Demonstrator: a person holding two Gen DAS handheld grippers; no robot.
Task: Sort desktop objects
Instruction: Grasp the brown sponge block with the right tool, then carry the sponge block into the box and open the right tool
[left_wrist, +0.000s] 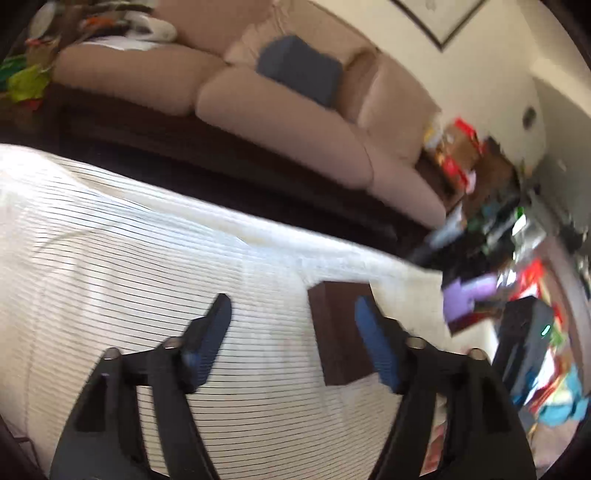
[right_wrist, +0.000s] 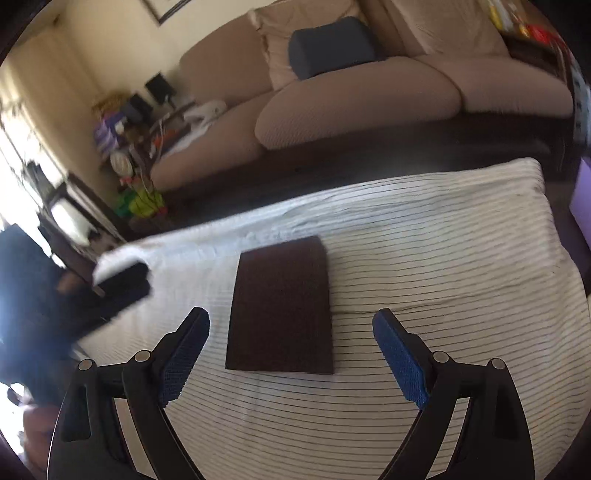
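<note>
A dark brown flat box (right_wrist: 280, 306) lies on the white striped tablecloth (right_wrist: 443, 258). My right gripper (right_wrist: 291, 332) is open above it, with its blue-padded fingers on either side of the box's near half and nothing between the pads touching. In the left wrist view the same brown box (left_wrist: 336, 332) lies to the right, partly behind the right finger. My left gripper (left_wrist: 293, 314) is open and empty over the striped cloth (left_wrist: 129, 240). The left view is motion blurred.
A beige sofa (right_wrist: 351, 99) with a blue cushion (right_wrist: 332, 48) stands beyond the table's far edge. Cluttered shelves and boxes (left_wrist: 517, 258) stand to the right in the left view. A dark blurred object (right_wrist: 122, 288) sits at the table's left edge.
</note>
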